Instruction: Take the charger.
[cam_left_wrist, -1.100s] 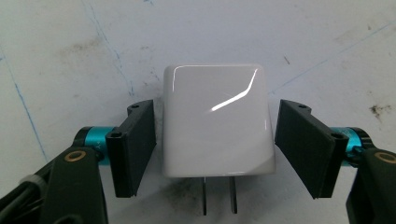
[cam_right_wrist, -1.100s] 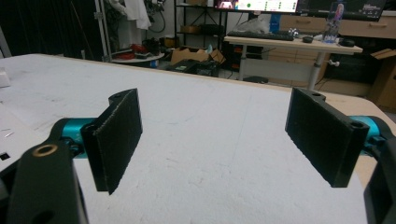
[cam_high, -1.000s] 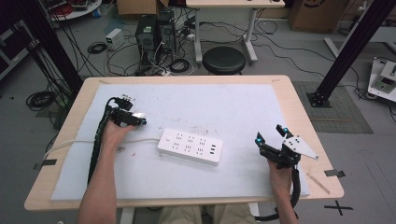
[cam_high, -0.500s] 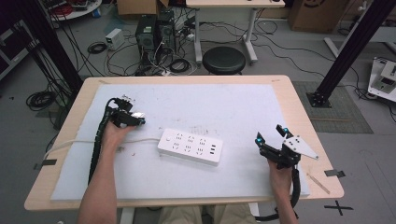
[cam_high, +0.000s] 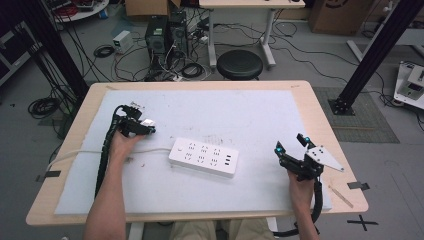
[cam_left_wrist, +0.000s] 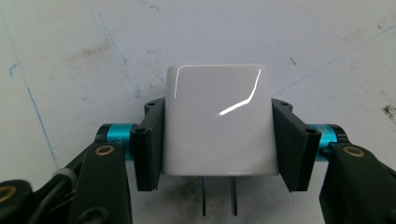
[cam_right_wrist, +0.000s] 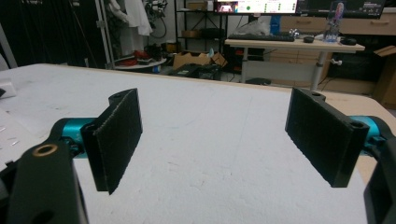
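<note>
A white power strip (cam_high: 203, 157) lies in the middle of the white mat, its cord running off to the left. To its left my left gripper (cam_high: 142, 125) is shut on a white plug adapter (cam_left_wrist: 217, 119), whose two metal prongs point back toward the camera in the left gripper view. The adapter (cam_high: 147, 122) hangs just above the mat. At the right side of the mat my right gripper (cam_high: 291, 146) stands open, with nothing between its black pads (cam_right_wrist: 116, 135).
The wooden table (cam_high: 320, 120) carries the white mat (cam_high: 235, 115). A black stool (cam_high: 239, 64), computer cases and loose cables stand on the floor beyond the far edge. A strip of tape (cam_high: 358, 185) sits near the right front corner.
</note>
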